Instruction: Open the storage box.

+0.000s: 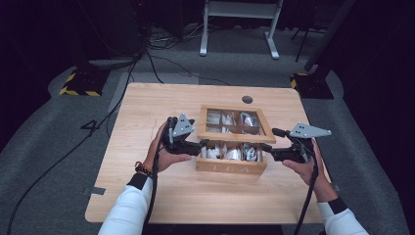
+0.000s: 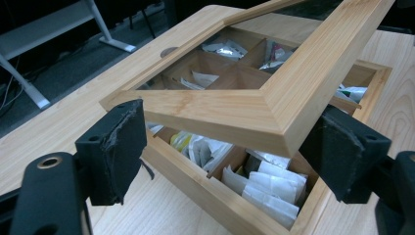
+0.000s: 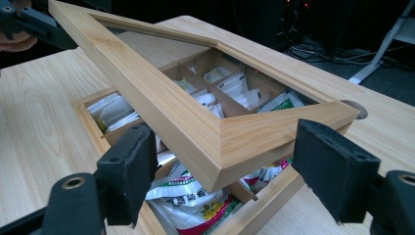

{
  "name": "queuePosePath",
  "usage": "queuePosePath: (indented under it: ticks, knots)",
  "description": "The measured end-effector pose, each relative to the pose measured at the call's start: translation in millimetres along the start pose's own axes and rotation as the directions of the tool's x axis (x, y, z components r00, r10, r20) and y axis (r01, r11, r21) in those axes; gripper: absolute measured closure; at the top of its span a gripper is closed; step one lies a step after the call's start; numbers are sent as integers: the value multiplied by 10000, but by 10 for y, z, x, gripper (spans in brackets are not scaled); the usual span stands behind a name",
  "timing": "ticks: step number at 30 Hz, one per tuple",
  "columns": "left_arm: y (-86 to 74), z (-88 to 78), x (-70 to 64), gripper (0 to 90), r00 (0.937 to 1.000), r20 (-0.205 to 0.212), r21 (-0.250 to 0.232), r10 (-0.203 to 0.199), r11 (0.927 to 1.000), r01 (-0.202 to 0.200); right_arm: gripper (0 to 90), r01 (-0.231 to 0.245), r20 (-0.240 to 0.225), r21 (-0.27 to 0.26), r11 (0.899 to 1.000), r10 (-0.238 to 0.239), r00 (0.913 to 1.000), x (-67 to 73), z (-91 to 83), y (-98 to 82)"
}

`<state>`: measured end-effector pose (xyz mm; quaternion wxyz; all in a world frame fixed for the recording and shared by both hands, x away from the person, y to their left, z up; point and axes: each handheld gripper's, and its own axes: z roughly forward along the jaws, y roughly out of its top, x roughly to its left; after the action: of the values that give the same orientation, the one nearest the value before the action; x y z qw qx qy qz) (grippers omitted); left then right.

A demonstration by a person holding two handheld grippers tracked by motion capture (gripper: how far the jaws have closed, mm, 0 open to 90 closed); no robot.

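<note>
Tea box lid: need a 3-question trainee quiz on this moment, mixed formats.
1. True or false: the lid of the wooden box lies flat and closed.
2. What fills the box's compartments? A) screws B) packets C) coins
3. Which part of the lid sits between the jaws of the left tool?

Key
1. False: its front edge is raised off the box.
2. B
3. A front corner.
</note>
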<state>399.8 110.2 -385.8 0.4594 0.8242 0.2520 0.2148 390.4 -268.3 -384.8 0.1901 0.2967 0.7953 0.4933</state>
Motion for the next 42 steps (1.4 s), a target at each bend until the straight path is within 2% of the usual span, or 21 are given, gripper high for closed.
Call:
queuePosePath:
  ticks: [4, 10, 12, 14, 15, 16, 17, 20, 21, 24, 28, 30, 35, 36, 37, 38, 39, 42]
  knots:
    - [31, 20, 13, 221, 9998, -122, 41, 166, 9999, -166, 252, -61, 12, -94, 9999, 61, 10000, -12, -4, 17]
    - [74, 30, 12, 285, 9984, -441, -254, 347, 9990, -359, 273, -202, 59, -364, 9991, 204, 9998, -35, -13, 47]
    - [79, 33, 13, 306, 9987, -408, -293, 294, 9991, -306, 278, -248, 45, -417, 9988, 250, 9997, -42, -17, 49]
    - [91, 39, 12, 340, 9985, -357, -305, 425, 9986, -436, 287, -301, 12, -474, 9984, 302, 9995, -53, -25, 53]
    - [111, 54, 6, 369, 9976, -273, -238, 631, 9977, -637, 290, -289, 14, -522, 9982, 290, 9996, -59, -32, 52]
    - [111, 54, 6, 383, 9976, -273, -238, 631, 9977, -637, 290, -289, 14, -522, 9982, 290, 9996, -59, -32, 52]
    - [130, 70, -4, 384, 9965, -443, -161, 710, 9973, -718, 290, -256, 76, -533, 9983, 260, 9996, -67, -43, 48]
    - [149, 74, 18, 386, 9977, -441, -181, 516, 9985, -525, 290, -273, 46, -707, 9971, 277, 9996, -84, -72, 43]
    - [169, 67, 39, 412, 9979, -495, -284, 420, 9987, -435, 287, -263, 128, -751, 9968, 273, 9995, -105, -101, 35]
    - [209, 63, 60, 419, 9975, -513, -282, 486, 9983, -501, 284, -316, 155, -740, 9968, 328, 9993, -138, -137, 9]
    - [241, 59, 95, 437, 9984, -519, -448, 234, 9987, -257, 285, -362, 190, -700, 9969, 377, 9991, -172, -166, -51]
    - [260, 55, 134, 448, 9988, -492, -645, 31, 9979, -62, 285, -243, 404, -412, 9989, 260, 9988, -184, -171, -115]
    - [282, 56, 175, 454, 9991, -410, -755, -119, 9971, 87, 286, 108, 685, 265, 9996, -126, 9976, -185, -133, -212]
    - [287, 57, 181, 456, 9990, -429, -792, -131, 9968, 97, 289, 140, 673, 449, 9989, -170, 9976, -189, -114, -248]
    - [298, 58, 188, 466, 9987, -468, -820, -192, 9965, 153, 289, 421, 769, 889, 9952, -490, 9958, -189, -81, -305]
    - [303, 57, 193, 466, 9985, -515, -852, -176, 9963, 131, 289, 421, 769, 889, 9952, -490, 9958, -189, -81, -305]
    - [309, 61, 212, 478, 9982, -519, -967, -291, 9950, 240, 289, 501, 812, 1211, 9914, -602, 9949, -199, -58, -365]
    - [316, 60, 236, 491, 9983, -499, -1019, -301, 9945, 249, 289, 500, 723, 1461, 9880, -611, 9955, -215, -43, -432]
